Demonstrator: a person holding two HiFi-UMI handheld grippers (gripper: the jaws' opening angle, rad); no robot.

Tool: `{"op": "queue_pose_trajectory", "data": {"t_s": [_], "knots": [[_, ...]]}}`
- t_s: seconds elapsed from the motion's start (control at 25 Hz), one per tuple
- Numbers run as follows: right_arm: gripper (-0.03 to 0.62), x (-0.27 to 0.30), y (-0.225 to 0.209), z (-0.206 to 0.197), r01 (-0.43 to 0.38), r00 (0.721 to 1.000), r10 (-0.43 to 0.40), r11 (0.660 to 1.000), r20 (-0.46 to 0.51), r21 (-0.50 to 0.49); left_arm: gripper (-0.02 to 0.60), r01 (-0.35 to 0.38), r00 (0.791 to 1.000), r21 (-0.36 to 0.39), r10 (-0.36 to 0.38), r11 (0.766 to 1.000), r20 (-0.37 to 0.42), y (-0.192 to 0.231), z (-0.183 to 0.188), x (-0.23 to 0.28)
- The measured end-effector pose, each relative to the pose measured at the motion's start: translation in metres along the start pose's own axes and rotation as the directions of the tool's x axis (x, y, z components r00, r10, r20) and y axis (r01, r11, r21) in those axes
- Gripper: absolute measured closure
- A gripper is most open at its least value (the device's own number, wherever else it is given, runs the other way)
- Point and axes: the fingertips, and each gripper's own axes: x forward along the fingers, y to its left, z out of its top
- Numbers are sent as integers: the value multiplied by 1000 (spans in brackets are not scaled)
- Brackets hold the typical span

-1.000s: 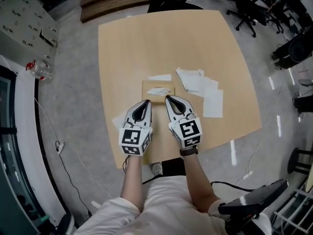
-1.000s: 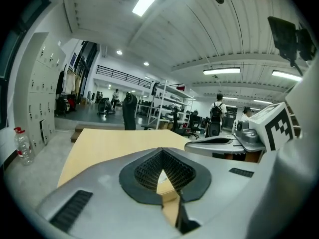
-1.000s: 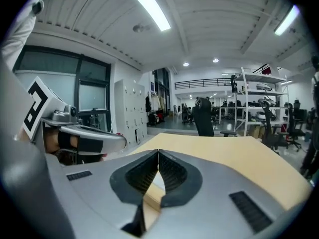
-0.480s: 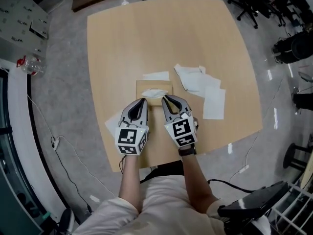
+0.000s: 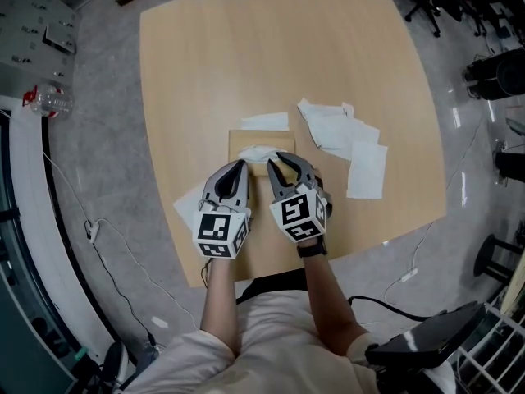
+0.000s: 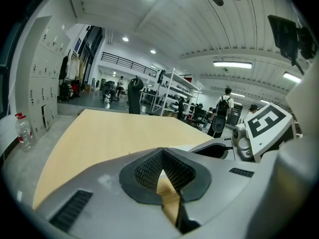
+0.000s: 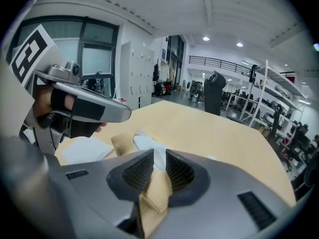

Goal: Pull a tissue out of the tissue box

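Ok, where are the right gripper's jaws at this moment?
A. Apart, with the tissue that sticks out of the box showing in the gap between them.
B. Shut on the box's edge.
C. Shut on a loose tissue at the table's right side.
A: in the right gripper view the right gripper has its jaws apart, and the white tissue rising from the tan tissue box shows in the gap, not yet clamped.

No legible text, number, brand or sign is found in view. Cubes on the left gripper (image 5: 242, 165) and right gripper (image 5: 279, 158) carry only black-and-white square code patterns. Marks on the grey panel (image 5: 33, 15) are too small to read.
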Motion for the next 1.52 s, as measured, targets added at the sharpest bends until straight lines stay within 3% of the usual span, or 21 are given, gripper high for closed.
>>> {"op": "queue_pose_trajectory", "data": {"t_s": [0.48,0.68,0.88,1.2,1.52], "knots": [[540,15,1,-6,-9,997,5,999,-76,-52,580,-11,1000,-5,11,1000,7,2,3,-3],[587,16,-1,-7,-7,996,1,998,-93,-58,580,-15,1000,-5,15,1000,12,0,7,-10],[589,9,0,-8,-1,996,-4,999,-88,-52,580,-11,1000,-12,11,1000,24,-2,10,-12],[589,-17,2,16,-7,1000,6,1000,-12,-14,580,-2,999,0,2,1000,38,-12,18,-21],[589,-59,-4,63,50,992,-52,999,119,16,580,10,996,27,-12,1000,87,-23,40,-40]]}}
